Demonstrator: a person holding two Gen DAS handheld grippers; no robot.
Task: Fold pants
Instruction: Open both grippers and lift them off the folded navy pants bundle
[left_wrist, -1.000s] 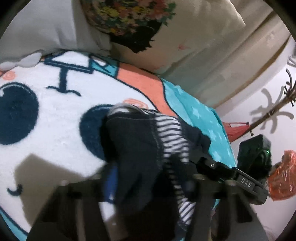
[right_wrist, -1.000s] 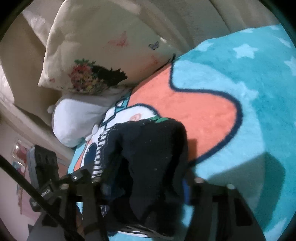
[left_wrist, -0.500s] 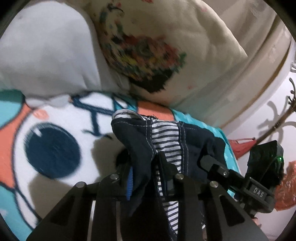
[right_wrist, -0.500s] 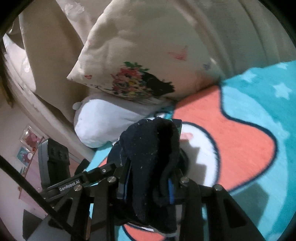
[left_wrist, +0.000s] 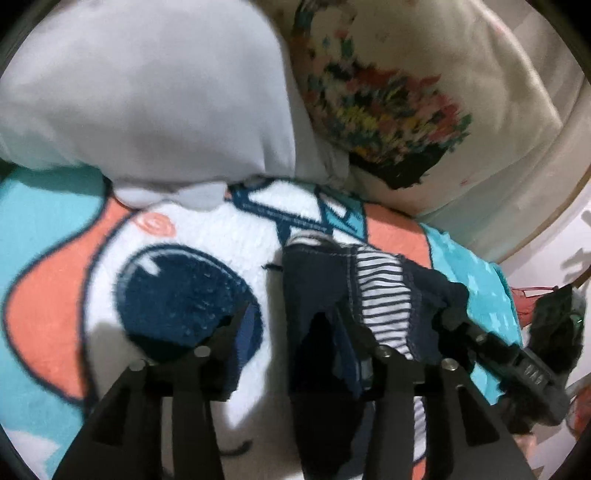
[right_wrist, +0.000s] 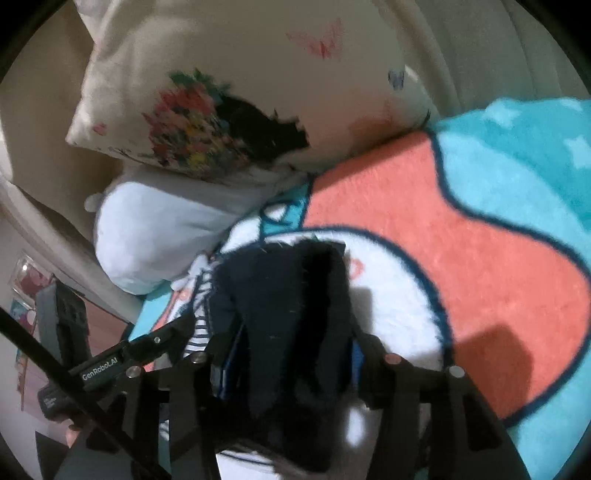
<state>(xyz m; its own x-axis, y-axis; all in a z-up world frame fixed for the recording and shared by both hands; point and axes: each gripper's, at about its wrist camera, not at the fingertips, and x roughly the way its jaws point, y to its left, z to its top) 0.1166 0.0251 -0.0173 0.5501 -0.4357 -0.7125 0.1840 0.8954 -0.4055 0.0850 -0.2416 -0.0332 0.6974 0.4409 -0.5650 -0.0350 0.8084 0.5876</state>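
Left tongs (left_wrist: 291, 325) just opening, wide, pants (left_wrist: 325, 295) against right finger only. Right tongs (right_wrist: 291, 339) opening too, dark bundle filling gap, grip unclear. Cartoon blanket (right_wrist: 461, 258) beneath.

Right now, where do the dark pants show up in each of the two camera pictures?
Left wrist view: the pants sit right of centre, low in the picture, striped lining showing.
Right wrist view: the pants hang at centre, low, between the gripper's fingers.
Shared landmark: the flowered pillow lies beyond the pants in both views.
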